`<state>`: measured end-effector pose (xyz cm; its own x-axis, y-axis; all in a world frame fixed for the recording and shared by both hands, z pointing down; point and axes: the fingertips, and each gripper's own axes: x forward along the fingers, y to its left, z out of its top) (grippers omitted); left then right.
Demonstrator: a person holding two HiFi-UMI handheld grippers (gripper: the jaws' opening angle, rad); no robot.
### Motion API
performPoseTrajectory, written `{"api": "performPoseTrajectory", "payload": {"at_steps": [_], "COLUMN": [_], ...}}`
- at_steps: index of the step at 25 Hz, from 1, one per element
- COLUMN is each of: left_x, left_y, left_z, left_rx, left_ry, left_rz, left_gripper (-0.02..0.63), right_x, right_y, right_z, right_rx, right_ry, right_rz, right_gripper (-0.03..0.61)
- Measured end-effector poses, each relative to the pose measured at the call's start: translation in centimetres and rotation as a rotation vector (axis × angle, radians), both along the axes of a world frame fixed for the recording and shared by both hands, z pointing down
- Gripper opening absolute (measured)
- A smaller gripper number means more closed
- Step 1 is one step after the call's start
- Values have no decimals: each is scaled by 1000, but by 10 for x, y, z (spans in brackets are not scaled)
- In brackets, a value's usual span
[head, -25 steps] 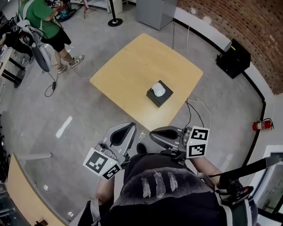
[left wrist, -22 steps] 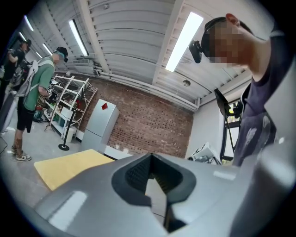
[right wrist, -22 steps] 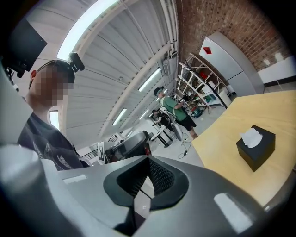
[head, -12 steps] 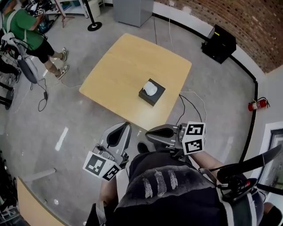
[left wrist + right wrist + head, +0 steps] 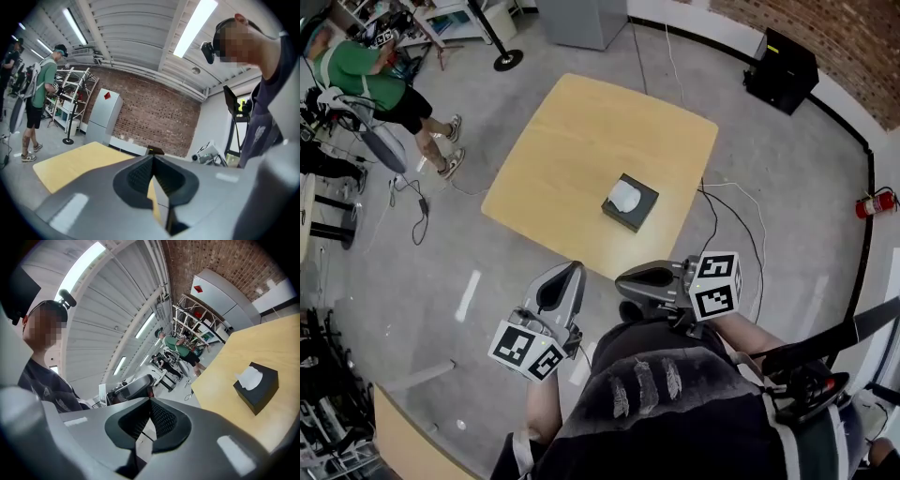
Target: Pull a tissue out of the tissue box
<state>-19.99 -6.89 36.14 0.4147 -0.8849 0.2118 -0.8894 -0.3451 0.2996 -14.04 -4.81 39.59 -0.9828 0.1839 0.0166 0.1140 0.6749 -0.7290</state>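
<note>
View swung, table (image 5: 581, 141) and tissue box (image 5: 630, 206) turned, green-shirted person (image 5: 366, 84) farther left

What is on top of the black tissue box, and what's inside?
A white tissue pokes up from the top of the tissue box. Anything else inside is covered by its walls.

The person wears a dark shirt (image 5: 694, 422) with three pale feather shapes (image 5: 643, 388) on the front. The left gripper (image 5: 574, 270) and right gripper (image 5: 625, 280) are smooth grey shells with black ribbed fingers (image 5: 161, 420), each bearing a cube (image 5: 715, 285) of black-and-white square markers.
</note>
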Motion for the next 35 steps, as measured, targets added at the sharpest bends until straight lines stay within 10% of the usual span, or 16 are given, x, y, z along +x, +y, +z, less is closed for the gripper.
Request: {"api": "performPoseTrajectory", "payload": {"at_steps": [16, 21, 25, 35], "left_x": [17, 16, 0, 3], "left_y": [-89, -113, -136, -168], "left_z": [64, 109, 134, 210], "left_rx": [-276, -359, -409, -551], "left_ry": [-210, -237, -250, -317], "left_rz": [-33, -17, 21, 210], "left_gripper": [12, 130, 365, 338], "right_x": [35, 56, 49, 9], "right_y": [-63, -76, -86, -87], "right_z": [43, 58, 60, 65], "right_rx": [-79, -71, -82, -96], "right_ry": [-44, -36, -7, 75], "right_rz": [28, 82, 158, 252], "right_gripper": [-3, -3, -3, -3]}}
